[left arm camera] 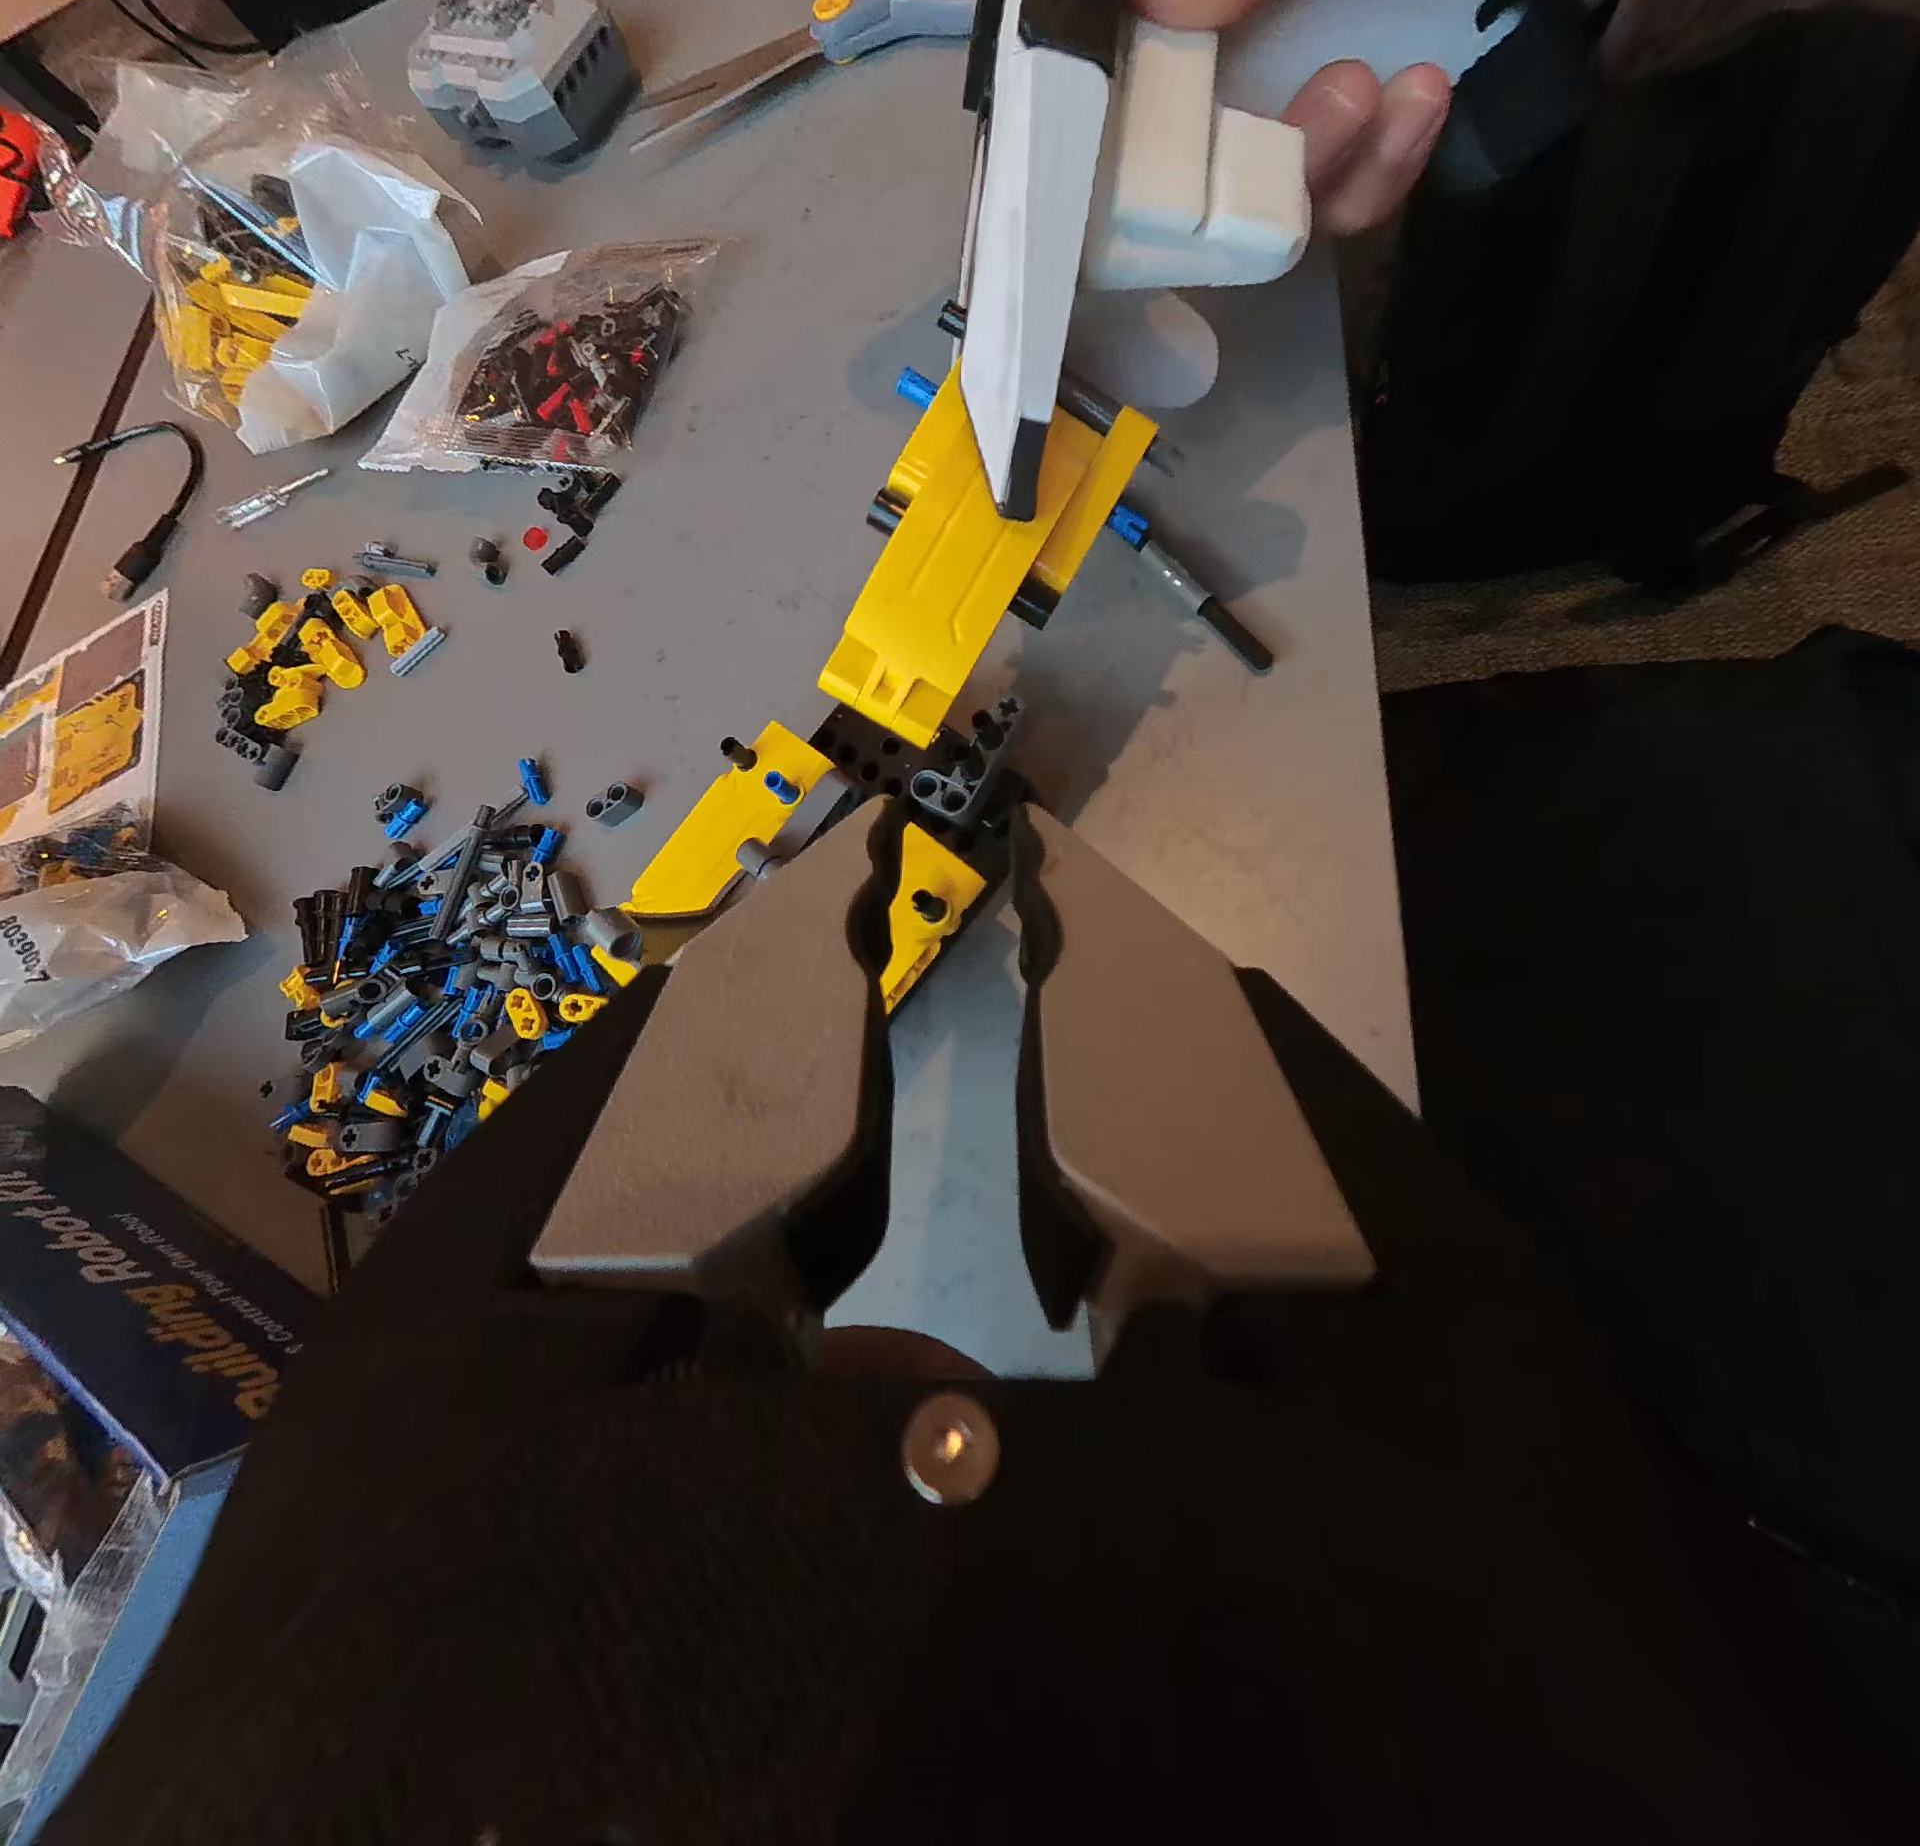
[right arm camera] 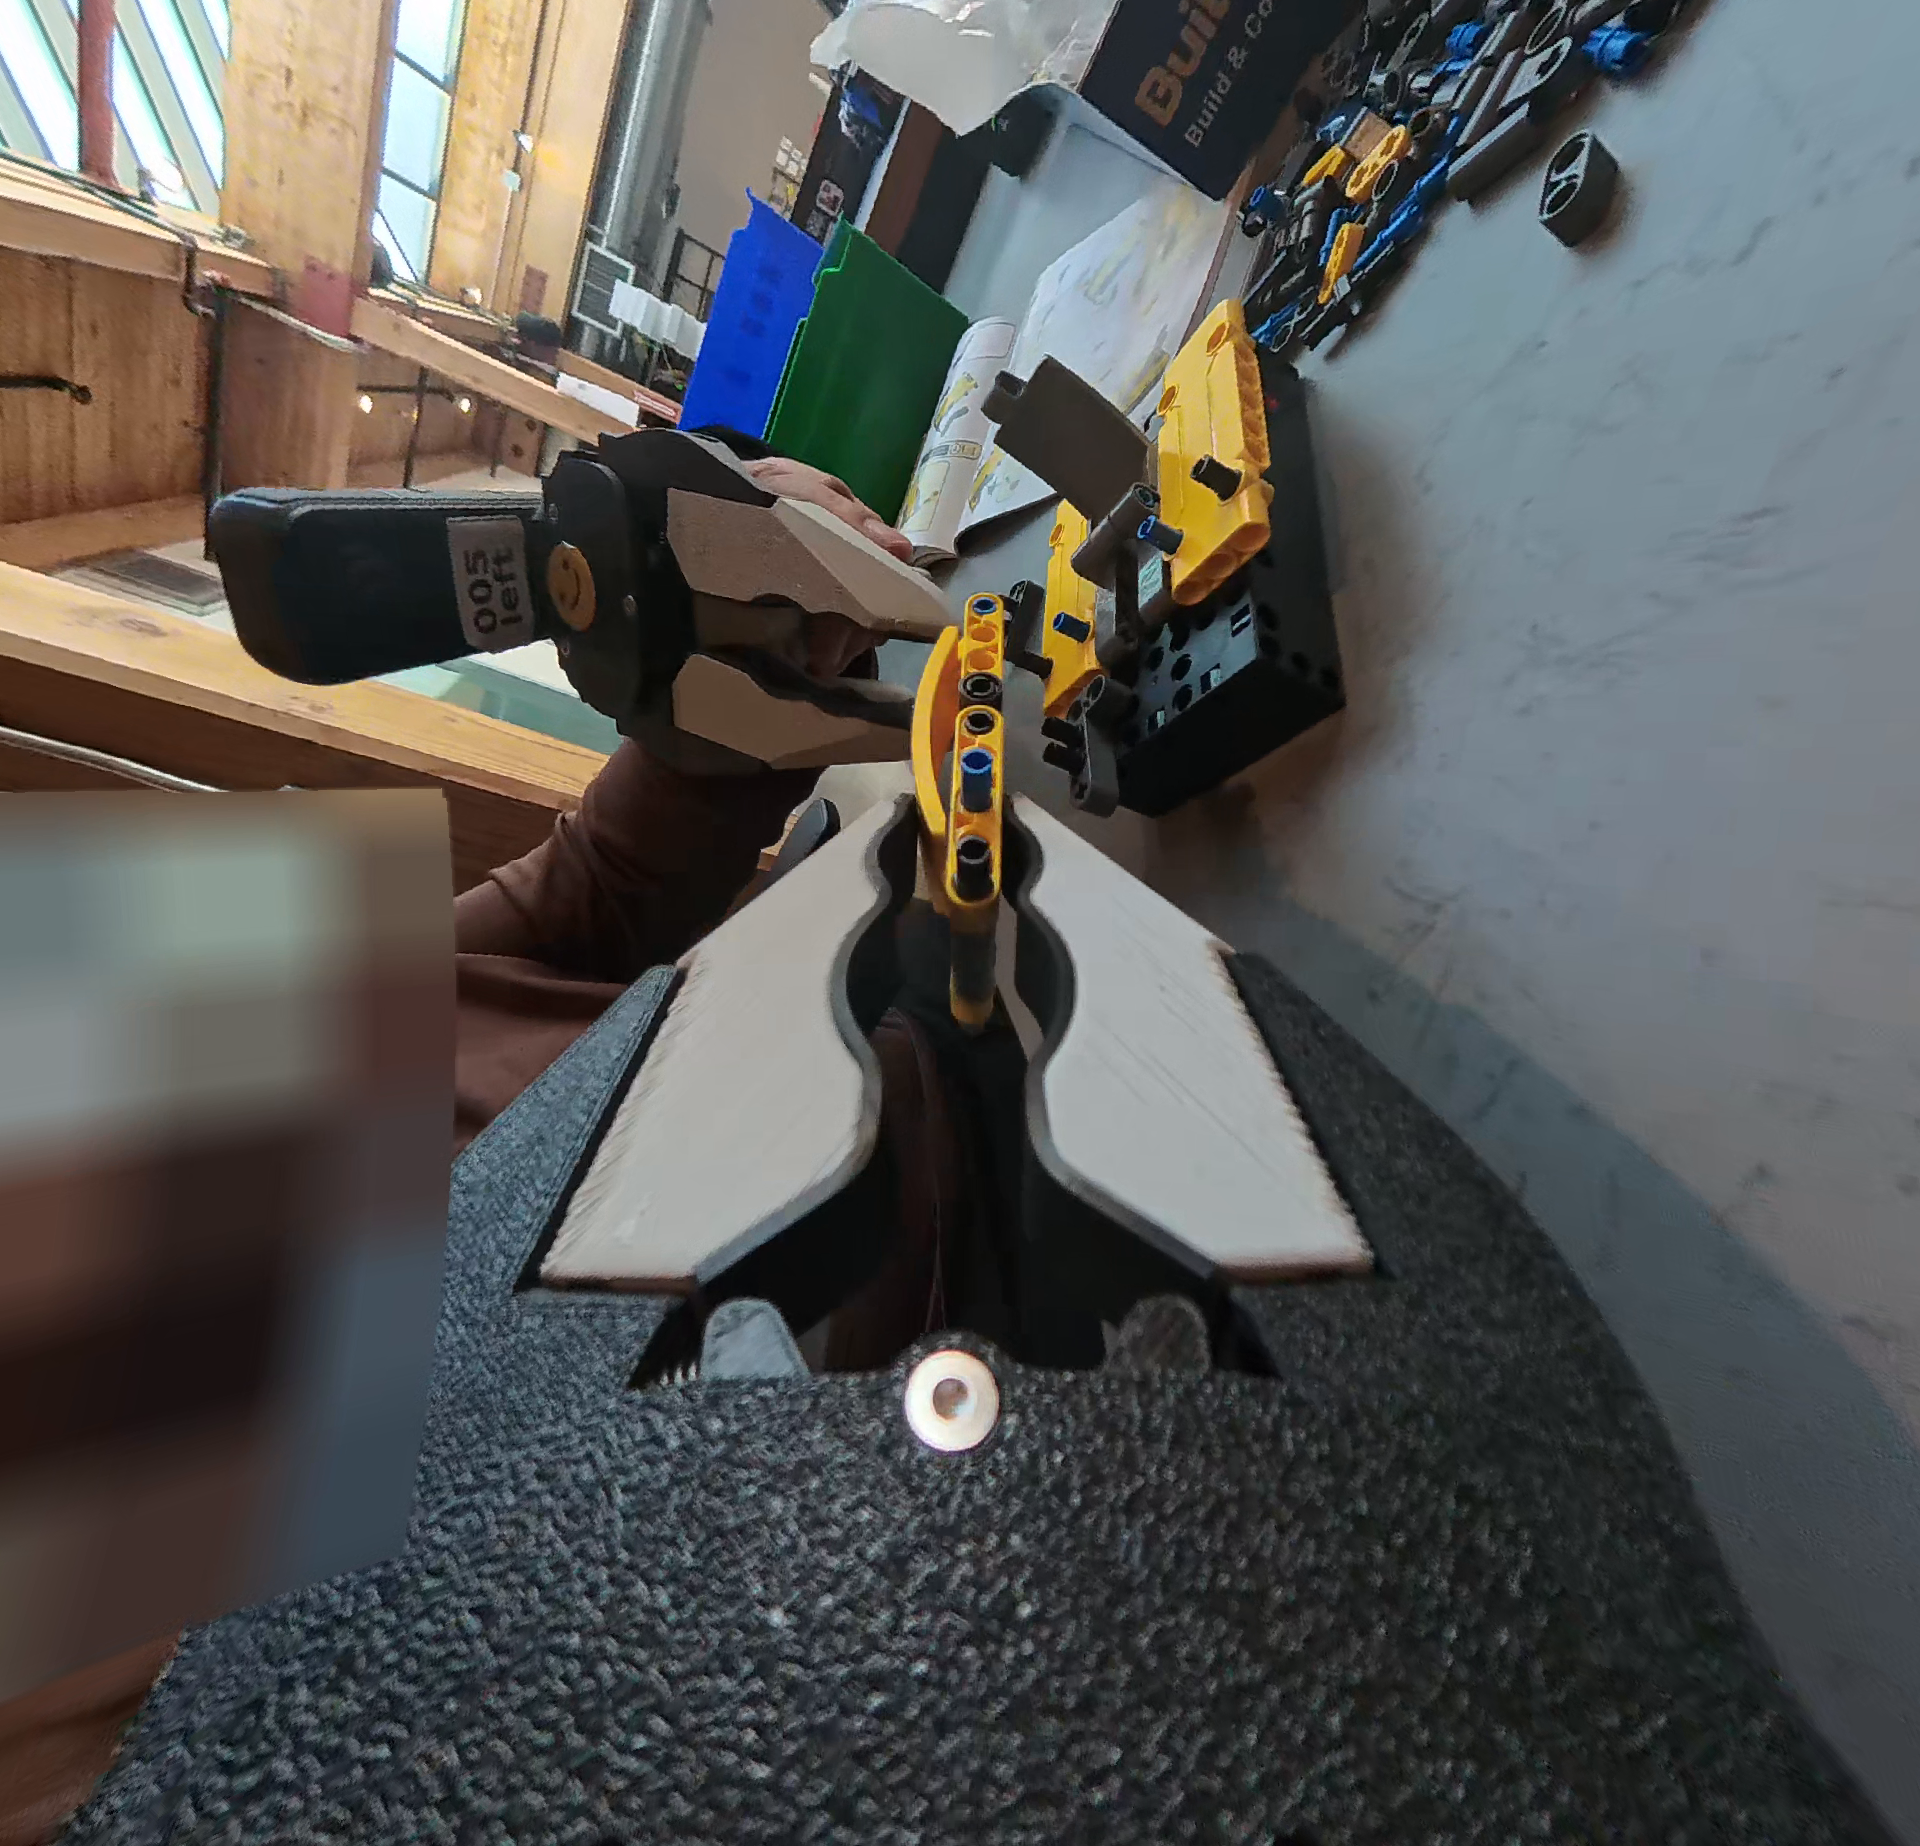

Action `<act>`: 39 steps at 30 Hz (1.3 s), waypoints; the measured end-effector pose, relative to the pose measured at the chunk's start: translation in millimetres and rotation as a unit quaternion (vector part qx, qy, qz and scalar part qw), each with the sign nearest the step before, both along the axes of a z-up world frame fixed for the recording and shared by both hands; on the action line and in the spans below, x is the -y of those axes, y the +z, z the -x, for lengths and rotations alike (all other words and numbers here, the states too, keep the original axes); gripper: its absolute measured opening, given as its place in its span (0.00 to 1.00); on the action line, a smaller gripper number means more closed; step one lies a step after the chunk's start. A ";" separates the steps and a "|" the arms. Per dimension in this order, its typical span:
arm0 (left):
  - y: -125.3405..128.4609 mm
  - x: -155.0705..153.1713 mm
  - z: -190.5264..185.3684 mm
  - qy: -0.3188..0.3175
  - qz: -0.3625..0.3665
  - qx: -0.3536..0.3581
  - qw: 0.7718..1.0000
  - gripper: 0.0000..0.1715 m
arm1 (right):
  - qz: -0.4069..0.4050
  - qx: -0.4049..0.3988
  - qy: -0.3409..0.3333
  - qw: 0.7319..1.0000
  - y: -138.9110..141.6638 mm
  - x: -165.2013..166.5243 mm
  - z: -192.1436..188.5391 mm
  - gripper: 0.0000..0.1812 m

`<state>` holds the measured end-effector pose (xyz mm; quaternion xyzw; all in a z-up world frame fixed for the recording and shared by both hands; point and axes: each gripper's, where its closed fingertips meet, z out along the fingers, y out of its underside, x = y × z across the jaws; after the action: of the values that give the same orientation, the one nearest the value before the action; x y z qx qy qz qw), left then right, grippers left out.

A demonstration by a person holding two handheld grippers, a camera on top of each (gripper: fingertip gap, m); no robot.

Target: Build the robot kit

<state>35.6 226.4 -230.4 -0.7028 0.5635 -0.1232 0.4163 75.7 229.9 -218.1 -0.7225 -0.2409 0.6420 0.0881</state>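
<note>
Between the fingertips of the right gripper (right arm camera: 964,814), set narrow and pressed on both faces of it: a yellow panel (right arm camera: 971,716), held edge-on, with black and blue pins in its holes. At the far end of that panel, the left gripper (left arm camera: 951,820), its fingers a little apart and flanking a smaller yellow piece (left arm camera: 928,913) with a black pin; impossible to tell whether pinching it or only straddling it. Just past the left fingertips, a black block (left arm camera: 883,752) studded with holes, joined to the yellow parts and resting on the grey table (left arm camera: 1195,757). Farther ahead of the left gripper, the right one coming down from above onto the panel, with a hand (left arm camera: 1361,123) around its white handle. To the left of the left gripper, near its fingers, a heap of small blue, grey, black and yellow parts (left arm camera: 447,975); beyond that, a smaller scatter of yellow connectors (left arm camera: 312,643), then two clear bags of parts (left arm camera: 551,362). At the far edge ahead, a grey brick-built unit (left arm camera: 520,61) and scissors (left arm camera: 883,14). At the left margin, a printed booklet (left arm camera: 83,716) and, nearer, a dark box (left arm camera: 135,1308). Far beyond the right gripper, past the table's end, a blue bin (right arm camera: 753,326) and a green bin (right arm camera: 862,394).
</note>
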 end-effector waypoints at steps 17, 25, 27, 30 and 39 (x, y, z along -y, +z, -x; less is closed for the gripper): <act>-7.7 -8.0 1.3 0.007 -0.019 -0.016 1.000 0.09 | -0.005 0.006 -0.008 1.000 -3.0 -1.8 -1.8 0.08; -2.5 -18.6 -10.7 -0.024 -0.034 -0.030 0.999 0.12 | -0.060 0.024 -0.045 0.997 -0.4 -11.9 -21.2 0.08; -3.6 -18.4 -13.9 -0.033 -0.042 -0.036 0.998 0.13 | -0.062 0.022 -0.046 0.997 0.9 -12.5 -23.5 0.08; -5.7 -10.7 -20.6 -0.070 -0.046 -0.043 0.996 0.12 | -0.065 0.023 -0.047 0.997 0.8 -13.3 -25.1 0.08; -7.7 -7.9 -19.7 -0.150 -0.031 -0.118 0.981 0.06 | -0.086 0.021 -0.039 0.995 3.5 -8.7 -21.0 0.08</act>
<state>55.3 234.3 -238.1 -0.6067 0.7114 -0.0828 0.3449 96.7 238.5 -214.6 -0.7343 -0.2687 0.6000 0.1692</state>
